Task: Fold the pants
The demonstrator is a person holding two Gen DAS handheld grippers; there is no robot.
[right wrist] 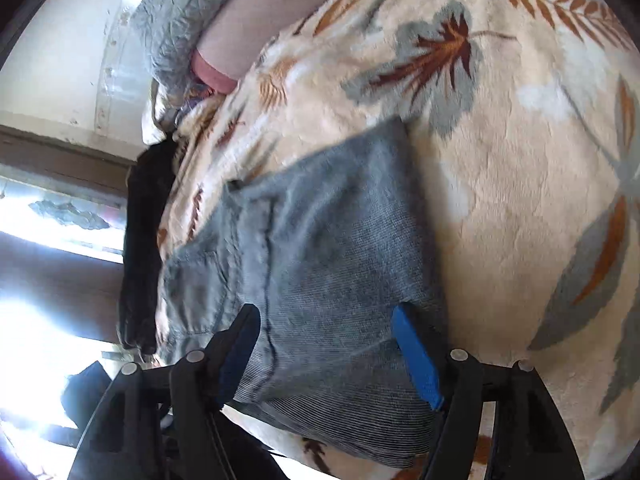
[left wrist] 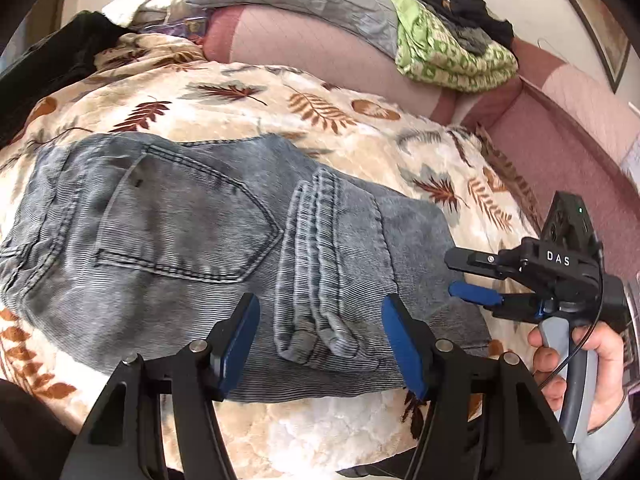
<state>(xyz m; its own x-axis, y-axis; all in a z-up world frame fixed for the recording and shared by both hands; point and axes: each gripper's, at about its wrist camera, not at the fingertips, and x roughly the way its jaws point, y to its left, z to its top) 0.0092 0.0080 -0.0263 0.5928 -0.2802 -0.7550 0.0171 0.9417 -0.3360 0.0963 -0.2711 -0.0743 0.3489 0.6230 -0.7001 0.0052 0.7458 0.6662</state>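
Both sets of fingers stand spread and grasp nothing: the left gripper [left wrist: 318,344] hovers just over the folded hems, the right gripper [right wrist: 328,350] at the fabric's right edge. The jeans [left wrist: 160,232] lie folded on the leaf-print blanket [left wrist: 340,120] on the bed. A tidy next fold likely calls for pinching both near corners evenly, lifting together. Beyond, pillows and a green cloth [left wrist: 452,56] rest.

Leaf-print blanket [left wrist: 248,120] on bed; folded jeans [left wrist: 192,232] lying on it.
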